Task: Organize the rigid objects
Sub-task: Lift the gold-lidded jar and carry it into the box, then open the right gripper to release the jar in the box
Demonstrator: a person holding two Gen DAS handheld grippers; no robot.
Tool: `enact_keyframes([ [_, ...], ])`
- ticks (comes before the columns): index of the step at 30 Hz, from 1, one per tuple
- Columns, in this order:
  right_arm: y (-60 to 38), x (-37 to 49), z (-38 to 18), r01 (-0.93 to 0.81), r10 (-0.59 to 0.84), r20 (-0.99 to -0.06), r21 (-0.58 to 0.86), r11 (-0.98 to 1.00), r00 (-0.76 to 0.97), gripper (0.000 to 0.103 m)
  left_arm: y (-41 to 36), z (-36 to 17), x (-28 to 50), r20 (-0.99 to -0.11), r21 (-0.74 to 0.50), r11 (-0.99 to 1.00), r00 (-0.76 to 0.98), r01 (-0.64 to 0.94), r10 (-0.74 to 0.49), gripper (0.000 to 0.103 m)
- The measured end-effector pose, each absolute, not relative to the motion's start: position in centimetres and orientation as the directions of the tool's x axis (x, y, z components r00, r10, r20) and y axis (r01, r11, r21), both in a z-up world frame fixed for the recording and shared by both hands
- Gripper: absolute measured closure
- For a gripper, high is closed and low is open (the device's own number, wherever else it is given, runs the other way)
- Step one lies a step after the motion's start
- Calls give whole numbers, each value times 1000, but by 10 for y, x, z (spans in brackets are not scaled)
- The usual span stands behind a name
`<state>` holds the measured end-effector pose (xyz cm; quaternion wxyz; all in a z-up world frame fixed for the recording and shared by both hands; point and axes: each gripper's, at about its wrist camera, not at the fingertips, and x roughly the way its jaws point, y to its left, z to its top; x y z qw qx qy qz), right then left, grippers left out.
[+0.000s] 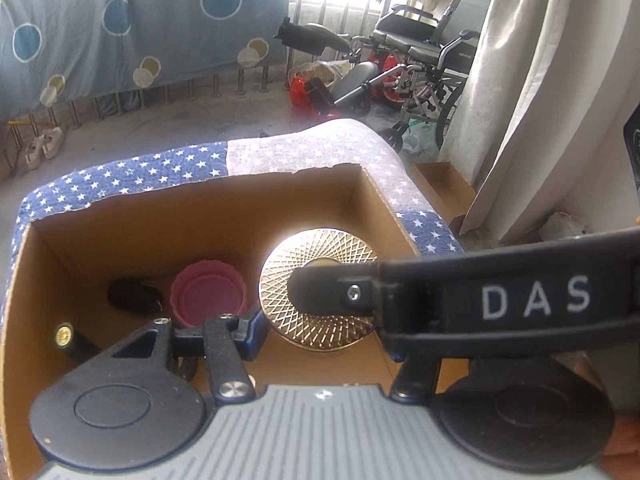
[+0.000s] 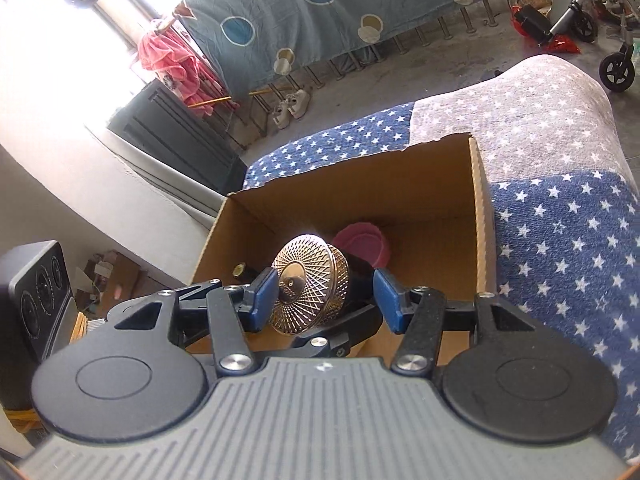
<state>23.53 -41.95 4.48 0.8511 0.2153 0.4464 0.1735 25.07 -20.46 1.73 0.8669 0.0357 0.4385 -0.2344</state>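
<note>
The left claw (image 1: 322, 342) points steeply down, its pads clamped on the rim of a round tin (image 1: 316, 322); only its left pad (image 1: 251, 332) shows clearly. The right claw (image 2: 326, 300) crosses it from the right, also tilted down, one finger (image 1: 320, 292) laid across the tin's face. Its left pad (image 2: 264, 300) touches that face and its right pad (image 2: 387, 300) stands apart from the tin

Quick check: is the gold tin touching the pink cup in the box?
Apart. The left wrist view shows bare cardboard of the box between the gold tin and the pink cup.
</note>
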Motion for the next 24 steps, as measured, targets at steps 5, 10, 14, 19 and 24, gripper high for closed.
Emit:
enact_keyframes([
  [5,-415,274,21,-118,440,-745,445,888,502,50,-214,-9,283,-803,-193,903,466,384,-370,46],
  [10,-409,291,10,-154,399,-772,374,915,495,53,-223,-23,297,-821,-194,916,454,350,-347,46],
  [14,-407,293,10,-171,386,-770,349,921,509,55,-222,-26,300,-817,-214,920,457,328,-353,44],
  [19,-411,289,11,-167,396,-758,365,916,518,55,-223,-24,298,-815,-200,921,465,334,-346,44],
  [24,-415,276,15,-155,410,-741,391,907,532,55,-219,-17,289,-806,-200,919,477,340,-351,44],
])
